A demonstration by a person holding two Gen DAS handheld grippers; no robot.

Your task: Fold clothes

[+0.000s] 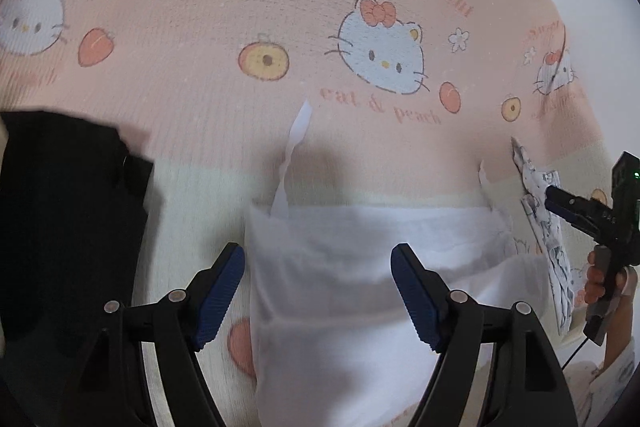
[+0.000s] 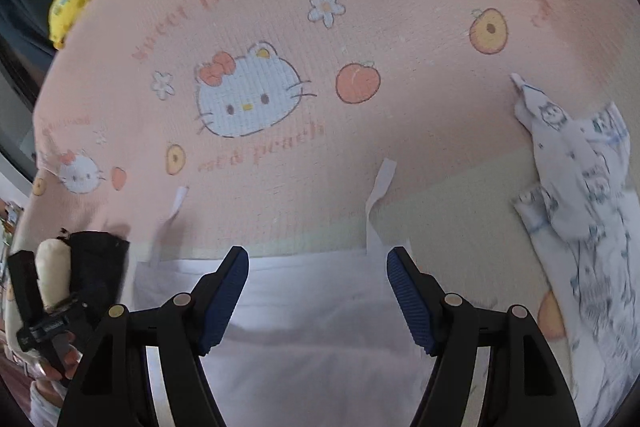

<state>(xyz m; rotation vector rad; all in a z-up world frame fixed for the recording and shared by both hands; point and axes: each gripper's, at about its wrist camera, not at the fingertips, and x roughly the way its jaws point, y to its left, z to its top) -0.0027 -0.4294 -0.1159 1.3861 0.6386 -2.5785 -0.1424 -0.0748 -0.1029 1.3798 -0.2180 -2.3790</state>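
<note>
Black garment [image 1: 68, 211] sits far left on the pink cat-print sheet [image 1: 224, 7], partly cut off. Mid-frame, a white garment [image 1: 360, 291] w/ two thin straps [image 1: 294, 143] lies flat under both grippers: left gripper [image 1: 318, 297] and right gripper [image 2: 318, 297] hang over it, jaws spread, holding nothing. Far right, a printed white piece [image 2: 576, 195]. White fabric looks thin, soft, floppy, prob slides easy; I'd pinch the top hem corners by the straps. Its lower half is out of frame, so folded or not, can't tell.
</note>
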